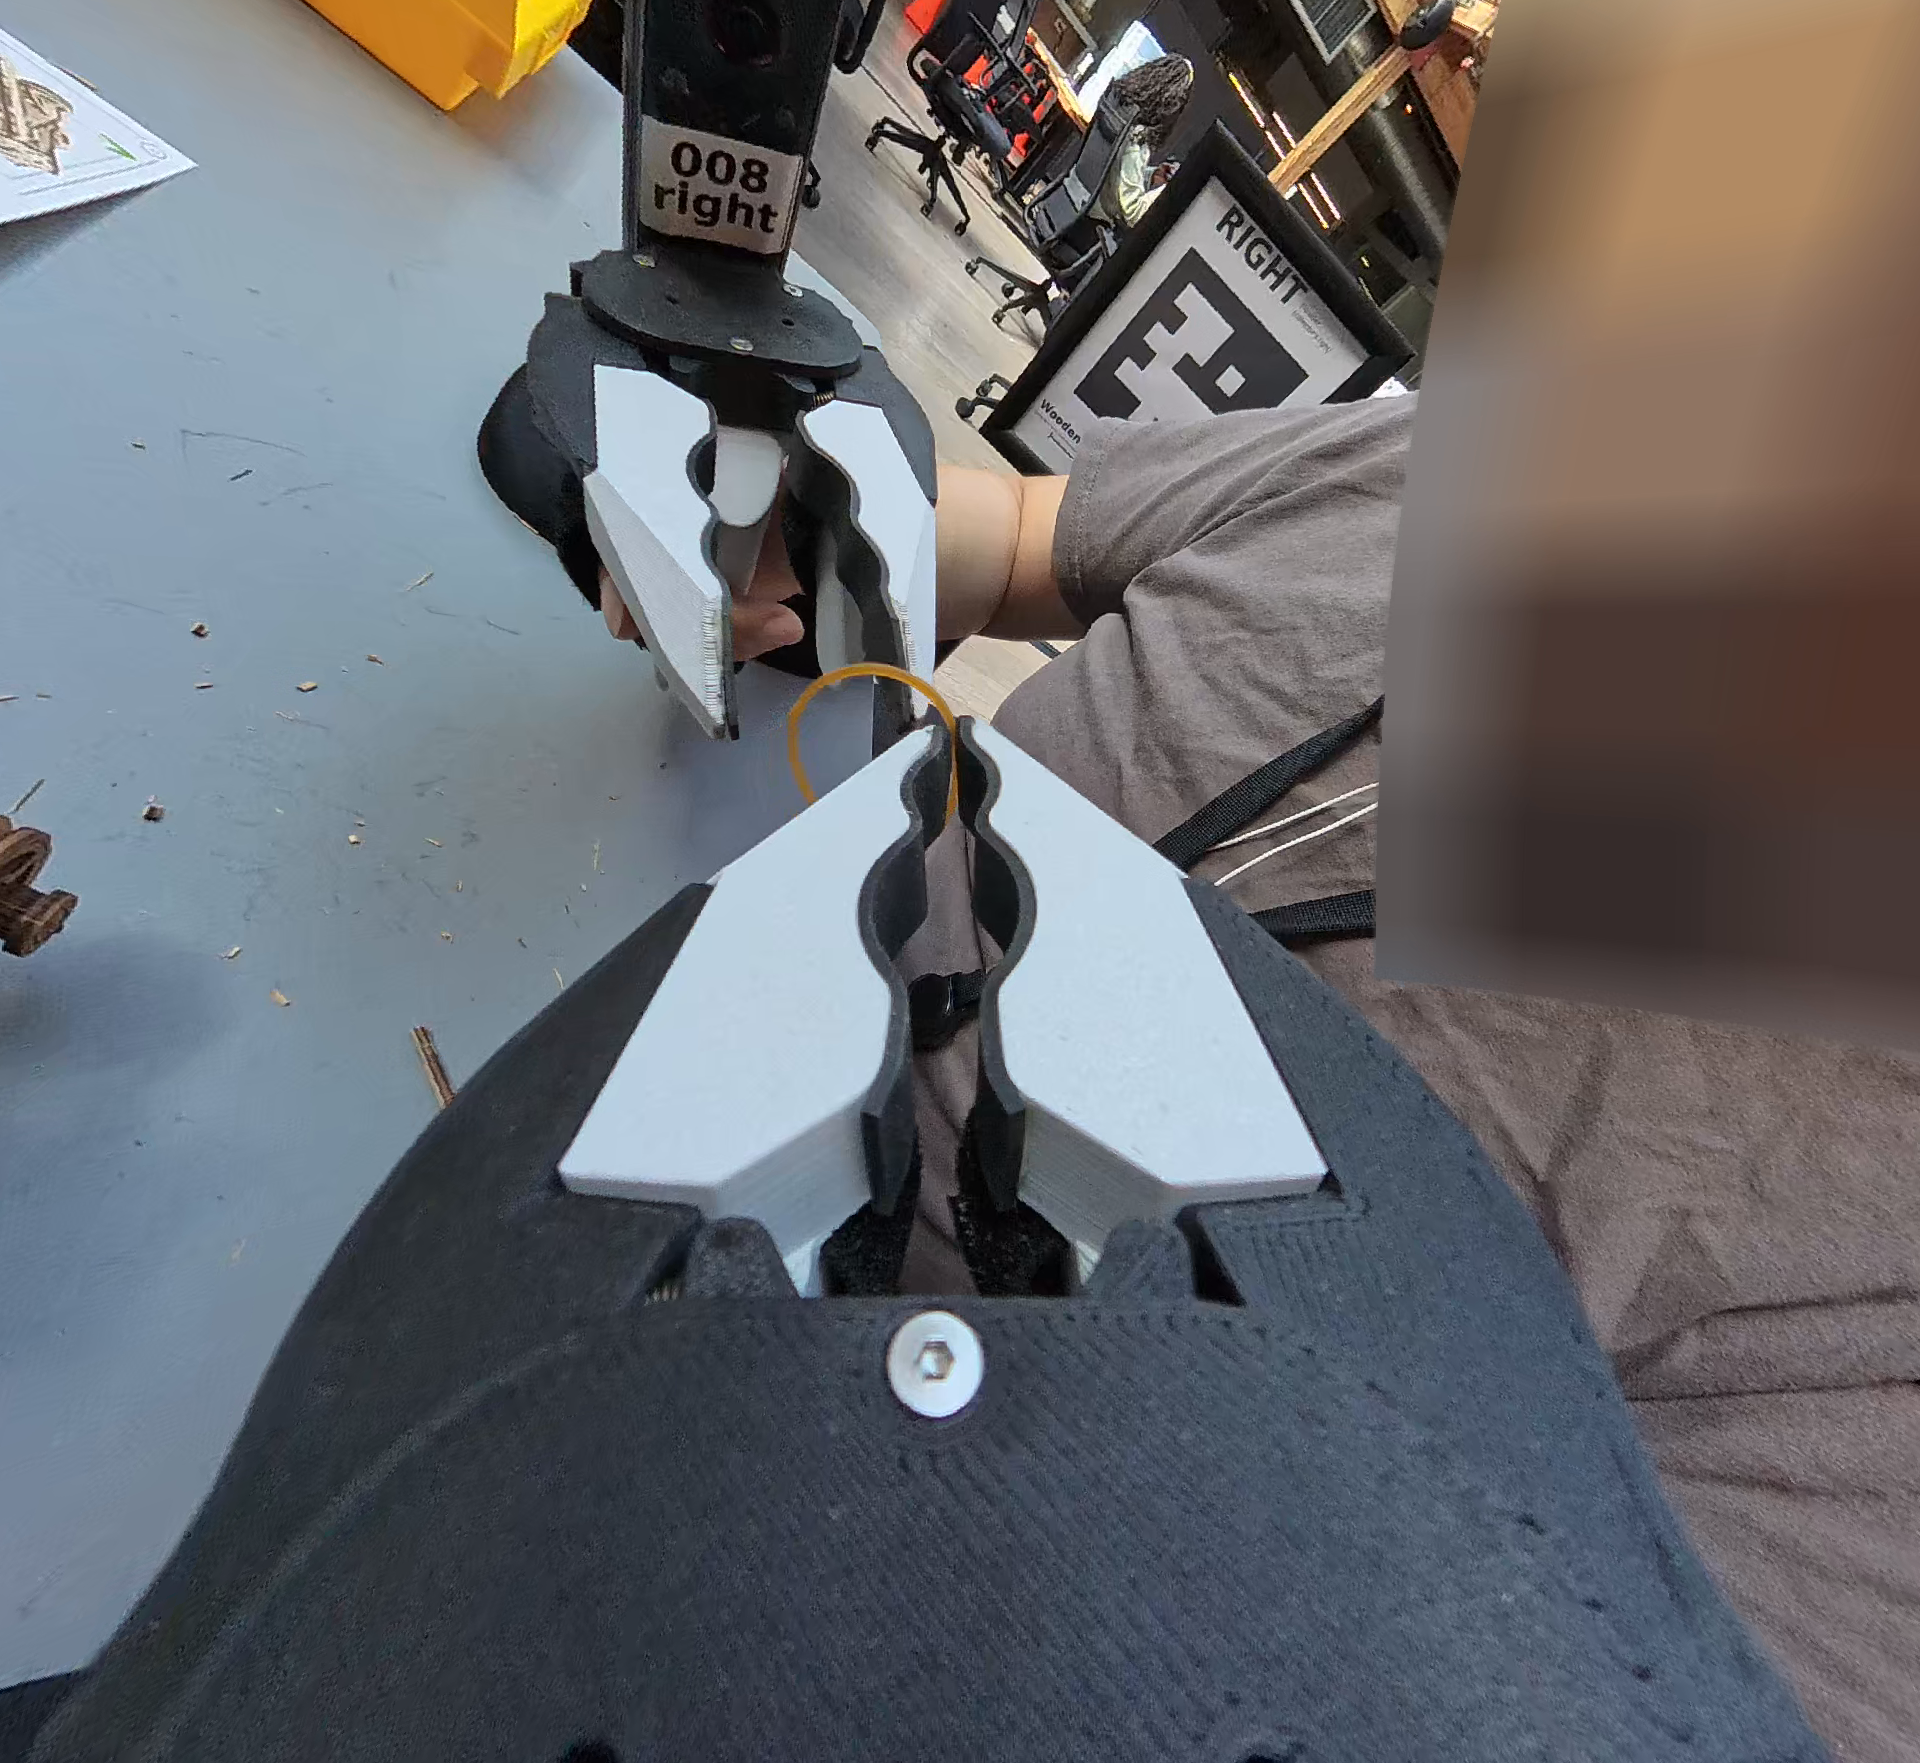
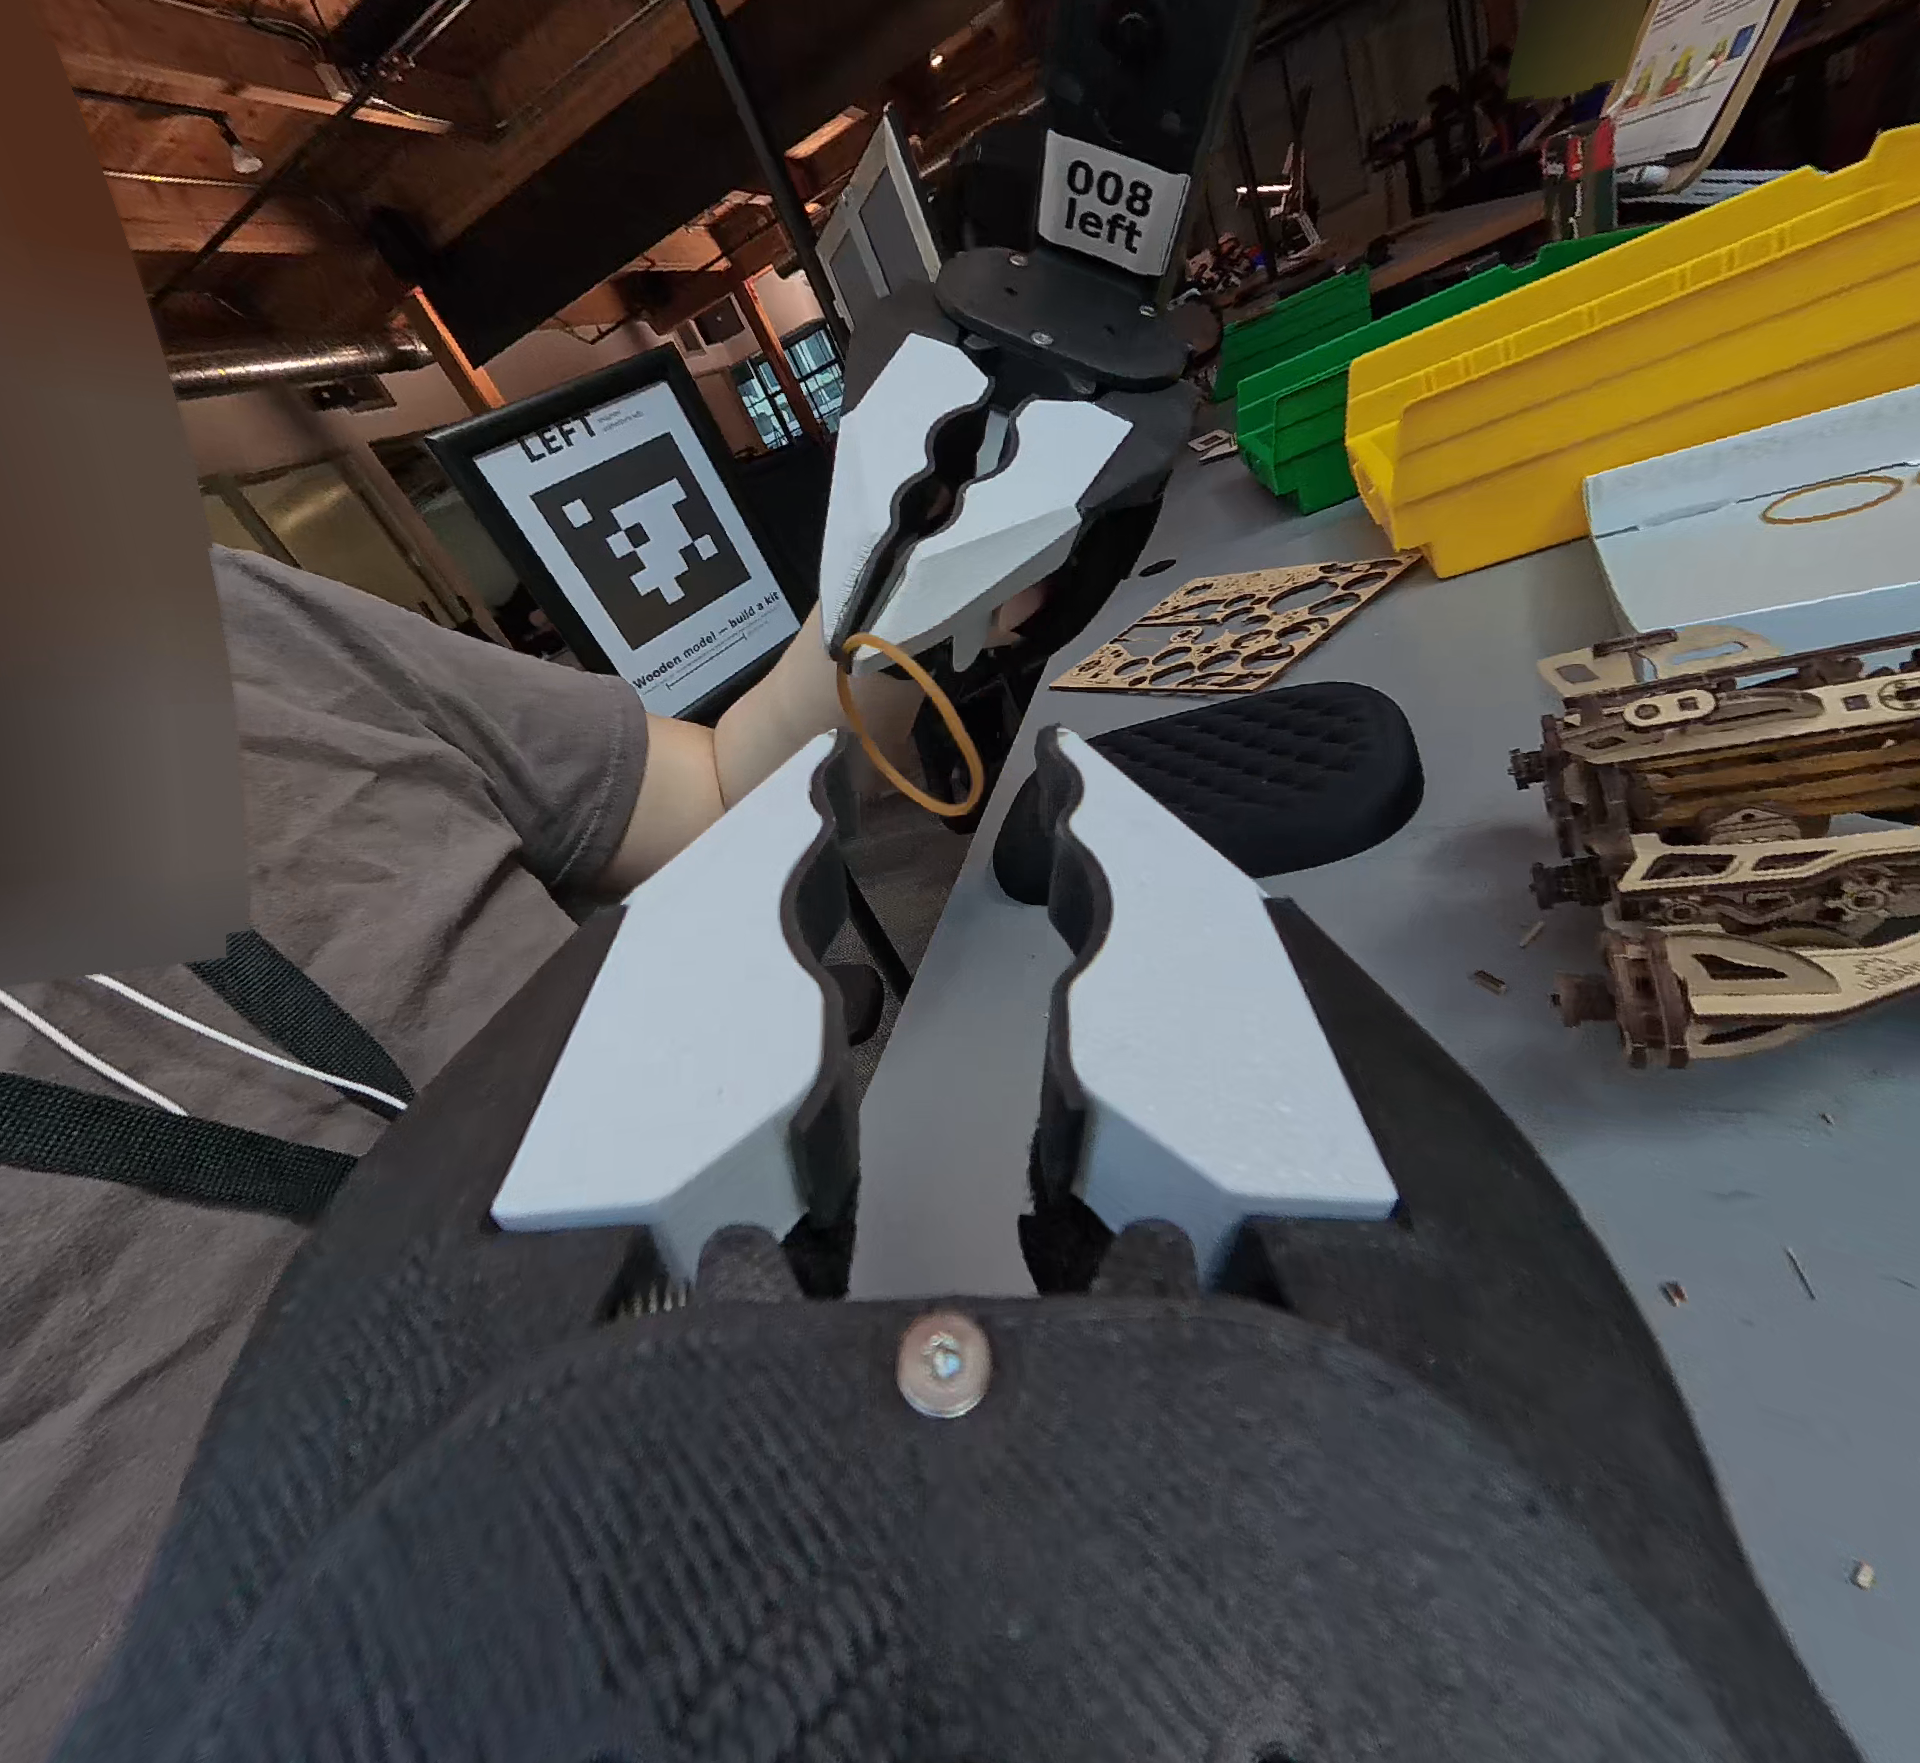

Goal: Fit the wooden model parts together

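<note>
Left gripper (image 1: 954, 726) pinching tan rubber-band loop (image 1: 831, 690)

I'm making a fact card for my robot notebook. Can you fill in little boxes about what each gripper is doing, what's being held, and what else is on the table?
Left gripper: shut, pinching a tan rubber band at its tips
Rubber band: hangs as a loop in the air between the two grippers
Right gripper: open, holding nothing, tips close to the band
Wooden model: partly built, on the grey table
Wooden sheet: flat, with parts punched out
Bins: yellow bin, green bin at the back
Second rubber band: lying on a white sheet
</note>
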Tool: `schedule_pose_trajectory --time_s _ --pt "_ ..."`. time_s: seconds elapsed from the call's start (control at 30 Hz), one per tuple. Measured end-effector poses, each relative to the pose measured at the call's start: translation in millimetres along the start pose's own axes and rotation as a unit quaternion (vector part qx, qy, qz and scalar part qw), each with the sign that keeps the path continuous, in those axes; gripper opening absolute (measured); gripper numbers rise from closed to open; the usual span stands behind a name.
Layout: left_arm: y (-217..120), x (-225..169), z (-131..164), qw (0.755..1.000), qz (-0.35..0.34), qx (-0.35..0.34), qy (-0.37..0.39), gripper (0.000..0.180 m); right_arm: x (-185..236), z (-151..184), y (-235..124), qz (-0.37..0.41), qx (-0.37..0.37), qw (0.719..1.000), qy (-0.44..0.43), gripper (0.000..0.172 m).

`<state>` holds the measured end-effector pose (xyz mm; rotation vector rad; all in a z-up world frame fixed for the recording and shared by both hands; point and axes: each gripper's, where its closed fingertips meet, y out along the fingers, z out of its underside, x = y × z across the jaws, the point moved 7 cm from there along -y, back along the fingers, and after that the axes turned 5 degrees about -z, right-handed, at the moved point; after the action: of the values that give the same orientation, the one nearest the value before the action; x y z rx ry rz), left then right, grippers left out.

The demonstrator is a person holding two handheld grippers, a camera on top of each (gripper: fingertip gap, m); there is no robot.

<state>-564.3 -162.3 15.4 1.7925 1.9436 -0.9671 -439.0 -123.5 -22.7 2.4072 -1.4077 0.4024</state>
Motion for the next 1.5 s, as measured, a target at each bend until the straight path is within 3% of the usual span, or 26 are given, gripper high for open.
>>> schedule_pose_trajectory --time_s 0.1,0.17,0.2,0.53,0.83,1.07,1.17,1.27,1.4,1.5 --pt "6 3 -1 1.0 0.012 0.006 0.001 0.0 1 1 -3 0.001 -0.007 1.0 -0.009 0.025" --pt "9 5 -2 1.0 0.016 0.009 0.003 0.0 6 0 -5 -0.019 -0.004 1.0 -0.02 0.001" --pt "10 7 -2 1.0 0.018 0.01 0.003 0.0 7 0 -6 -0.019 -0.003 1.0 -0.023 0.0" --pt "13 28 -10 1.0 0.021 -0.005 0.006 0.0 -1 -7 -29 0.059 0.006 0.998 -0.034 0.0" --pt "19 51 -14 0.999 0.018 -0.023 0.015 0.0 -9 -8 -47 0.137 0.07 0.988 -0.034 0.0" --pt "22 56 -21 0.995 -0.031 -0.057 0.072 0.0 -17 -11 -62 0.183 0.077 0.98 -0.006 0.0" --pt "18 53 -25 0.989 -0.051 -0.093 0.1 0.018 -22 -11 -71 0.21 0.074 0.975 0.011 0.0" --pt "12 48 -26 0.985 -0.042 -0.118 0.12 0.024 -27 -12 -78 0.234 0.065 0.97 0.026 0.0" --pt "13 57 -25 0.97 -0.133 -0.122 0.166 0.045 -27 -13 -79 0.242 0.064 0.968 0.017 0.0" --pt "24 54 -24 0.961 -0.147 -0.123 0.199 0.049 -26 -9 -73 0.231 0.071 0.97 0.019 0.0"
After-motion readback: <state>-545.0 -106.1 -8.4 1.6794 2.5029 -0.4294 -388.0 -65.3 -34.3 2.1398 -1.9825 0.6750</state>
